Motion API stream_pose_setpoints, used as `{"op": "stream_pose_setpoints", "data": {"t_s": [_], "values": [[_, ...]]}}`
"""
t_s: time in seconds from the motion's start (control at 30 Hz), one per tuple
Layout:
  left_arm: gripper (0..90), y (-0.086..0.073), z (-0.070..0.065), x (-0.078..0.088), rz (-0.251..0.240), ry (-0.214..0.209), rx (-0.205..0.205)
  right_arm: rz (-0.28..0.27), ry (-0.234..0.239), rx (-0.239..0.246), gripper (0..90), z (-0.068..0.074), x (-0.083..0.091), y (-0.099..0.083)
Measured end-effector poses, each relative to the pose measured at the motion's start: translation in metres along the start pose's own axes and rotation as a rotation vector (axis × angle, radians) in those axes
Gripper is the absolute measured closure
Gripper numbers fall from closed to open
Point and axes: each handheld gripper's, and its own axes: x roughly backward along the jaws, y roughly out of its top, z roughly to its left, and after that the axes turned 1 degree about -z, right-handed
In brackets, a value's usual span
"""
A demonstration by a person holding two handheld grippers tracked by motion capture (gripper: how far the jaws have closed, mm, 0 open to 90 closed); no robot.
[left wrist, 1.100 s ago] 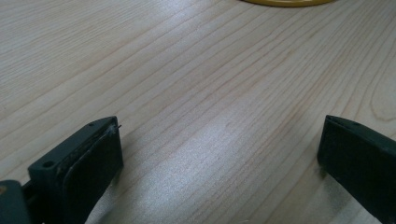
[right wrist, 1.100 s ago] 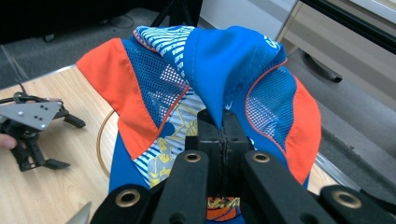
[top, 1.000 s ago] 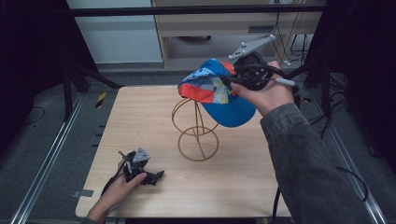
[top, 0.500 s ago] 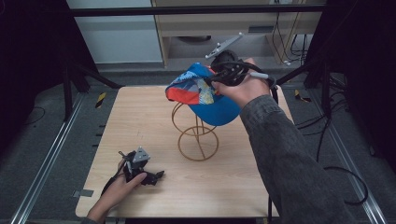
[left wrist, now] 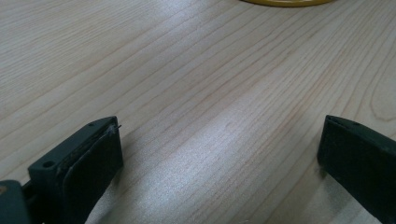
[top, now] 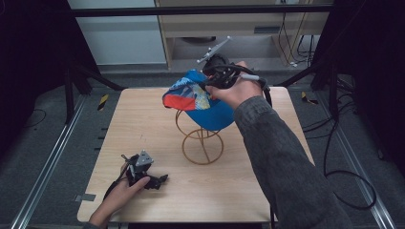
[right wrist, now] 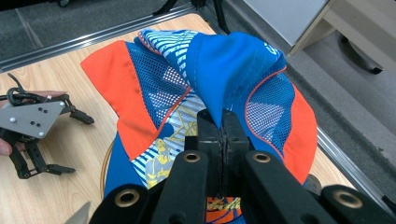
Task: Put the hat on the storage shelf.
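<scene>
Fabric of the blue and orange cap is pinched flat between my right gripper jaws, which are closed tight on a fold of it. From the high view the cap hangs over the top of the gold wire stand at table centre, with the right gripper at its 1 o'clock edge. My left gripper rests on the wooden table at about 7 o'clock from the stand, jaws spread wide with nothing between them, only bare wood showing.

right tongs clamped, left tongs spread
</scene>
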Motion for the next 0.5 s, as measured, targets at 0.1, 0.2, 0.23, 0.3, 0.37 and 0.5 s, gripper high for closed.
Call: {"op": "stream_pose_setpoints", "data": {"t_s": [0.1, 0.2, 0.23, 0.3, 0.37, 0.5], "values": [[0.0, 0.0, 0.0, 0.0, -0.001, 0.001, 0.001, 0.016, 0.005, 0.004, 89.4, 0.001, -0.007, 0.003], [0.0, 0.0, 0.0, 0.0, 0.0, 0.0, 0.001, 0.025, 0.009, 0.013, 89.4, 0.003, -0.012, 0.004], [0.0, 0.0, 0.0, 0.0, 0.0, 0.001, 0.001, 0.028, 0.01, 0.017, 89.4, 0.003, -0.014, 0.005], [0.0, 0.0, 0.0, 0.0, -0.001, 0.001, 0.001, 0.036, 0.011, 0.016, 89.4, 0.004, -0.016, 0.005], [0.0, 0.0, 0.0, 0.0, 0.0, 0.001, 0.0, 0.039, 0.015, 0.015, 89.4, 0.004, -0.016, 0.005], [0.0, 0.0, 0.0, 0.0, -0.001, 0.001, 0.0, 0.053, 0.016, 0.015, 89.2, 0.005, -0.021, 0.004]]}}
